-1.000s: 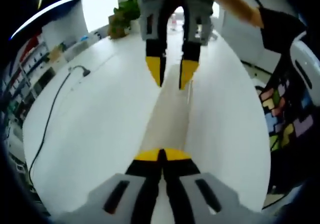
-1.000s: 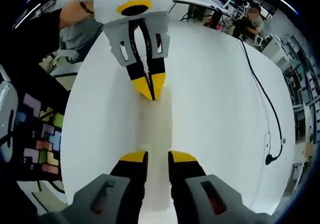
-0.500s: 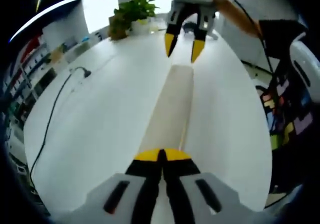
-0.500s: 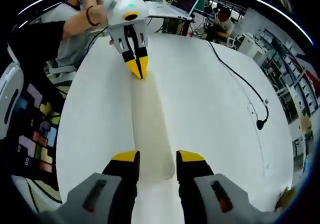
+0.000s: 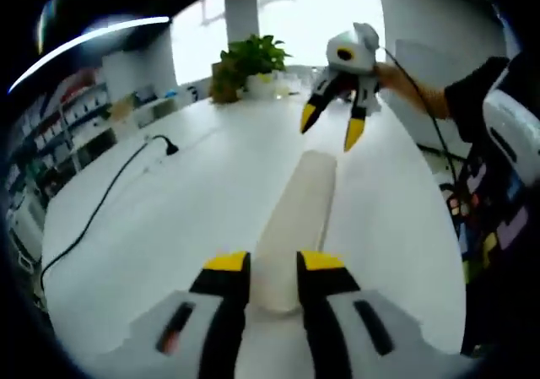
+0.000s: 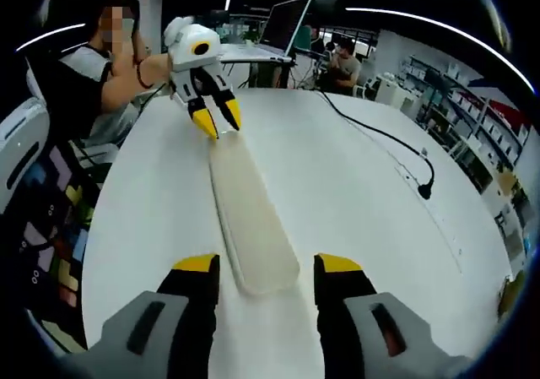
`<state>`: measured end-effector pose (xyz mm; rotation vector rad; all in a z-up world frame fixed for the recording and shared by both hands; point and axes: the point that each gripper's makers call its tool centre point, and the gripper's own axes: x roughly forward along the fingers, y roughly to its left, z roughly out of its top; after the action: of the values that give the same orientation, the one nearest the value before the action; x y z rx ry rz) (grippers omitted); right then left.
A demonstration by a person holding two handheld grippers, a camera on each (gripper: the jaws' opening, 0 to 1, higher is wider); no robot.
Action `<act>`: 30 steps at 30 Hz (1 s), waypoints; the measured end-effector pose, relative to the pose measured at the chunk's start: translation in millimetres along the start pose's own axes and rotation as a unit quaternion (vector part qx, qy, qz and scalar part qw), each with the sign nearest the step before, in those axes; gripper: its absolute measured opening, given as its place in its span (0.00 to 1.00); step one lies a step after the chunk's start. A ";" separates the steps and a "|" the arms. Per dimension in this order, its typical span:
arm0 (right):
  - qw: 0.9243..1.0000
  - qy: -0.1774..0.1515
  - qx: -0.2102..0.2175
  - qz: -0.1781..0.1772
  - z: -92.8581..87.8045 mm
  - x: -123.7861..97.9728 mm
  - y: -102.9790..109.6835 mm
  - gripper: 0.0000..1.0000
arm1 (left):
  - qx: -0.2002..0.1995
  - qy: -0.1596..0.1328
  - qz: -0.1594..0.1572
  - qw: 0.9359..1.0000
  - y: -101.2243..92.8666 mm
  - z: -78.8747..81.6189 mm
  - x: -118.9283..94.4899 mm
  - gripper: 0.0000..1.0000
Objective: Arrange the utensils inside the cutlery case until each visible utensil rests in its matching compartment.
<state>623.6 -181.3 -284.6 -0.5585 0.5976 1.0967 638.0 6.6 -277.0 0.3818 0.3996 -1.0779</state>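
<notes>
While both grippers stand apart from it, the cutlery case [image 5: 295,227] lies shut (or at least lid-on, no utensils to be seen) lengthwise on the white table [image 5: 169,227]. Nearest in the left gripper view, the left gripper [image 5: 272,263] has its jaws parted to about the case's width, the case's near end sitting between the tips; whether they touch it cannot be told, and nothing is held. Beyond the case's far end the right gripper [image 5: 331,125] hangs above the table, jaws spread, empty.

Judged step: an early one, before any sorting. The next move likely calls for opening the case, one gripper steadying an end while the other lifts the lid, since no compartments are exposed.

From the right gripper view, the right gripper [image 6: 267,268] is wide open just short of the case [image 6: 249,219], its near end lying ahead of the tips, not between them. At the far end the left gripper [image 6: 213,118] straddles the case tip. This view adds a seated person [image 6: 101,83] and a laptop [image 6: 283,24]; the left gripper view instead gives a potted plant [image 5: 249,58] past the right gripper. A black cable [image 6: 384,138] crosses the table.
</notes>
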 end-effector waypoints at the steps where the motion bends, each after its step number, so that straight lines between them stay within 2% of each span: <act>1: 1.000 -0.005 0.000 -0.001 -1.2 0.2 0.3 0.48 | 0.002 -0.009 0.007 1.000 1.3 0.5 -3.6 0.30; 6: 0.999 -0.039 0.012 -0.025 -8.1 2.5 -3.4 0.53 | 0.007 -0.028 0.036 0.999 4.2 -6.6 -14.5 0.46; 8: 0.998 -0.045 0.023 -0.030 -12.2 3.6 -3.8 0.53 | 0.004 -0.028 0.044 0.999 5.8 -12.5 -15.0 0.47; 10: 0.997 -0.053 0.038 -0.030 -16.3 5.3 -2.2 0.54 | -0.010 -0.033 0.048 0.998 6.8 -17.5 -14.3 0.48; 12: 0.997 -0.059 0.045 -0.031 -20.0 6.8 -0.4 0.55 | -0.039 -0.057 0.057 0.996 9.0 -17.9 -12.4 0.54; 14: 0.996 -0.067 0.054 -0.034 -22.4 8.0 0.5 0.56 | -0.056 -0.062 0.071 0.994 13.0 -21.7 -9.6 0.79; 15: 0.995 -0.071 0.056 -0.036 -23.1 8.3 0.9 0.56 | -0.052 -0.063 0.075 0.994 12.8 -23.6 -7.7 0.89; 16: 0.995 -0.074 0.057 -0.036 -23.9 8.5 1.9 0.56 | -0.048 -0.067 0.078 0.994 12.8 -24.1 -7.5 0.91; 19: 0.993 -0.090 0.076 -0.031 -23.8 11.3 5.9 0.57 | -0.061 -0.099 0.075 0.990 11.3 -18.3 -6.0 0.90; 24: 0.991 -0.097 0.083 -0.043 -27.2 13.3 6.8 0.57 | -0.066 -0.085 0.079 0.991 8.3 -28.9 6.7 0.83; 26: 0.990 -0.102 0.083 -0.044 -27.3 13.0 8.2 0.57 | -0.074 -0.089 0.080 0.990 8.3 -29.7 8.6 0.84; 30: 0.987 -0.119 0.095 -0.040 -26.9 14.9 14.4 0.60 | -0.081 -0.094 0.068 0.990 0.8 -31.2 12.8 0.77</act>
<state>610.8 -184.8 -315.8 -0.2776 0.4608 0.9996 640.1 12.2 -310.2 0.1585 0.2877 -0.9313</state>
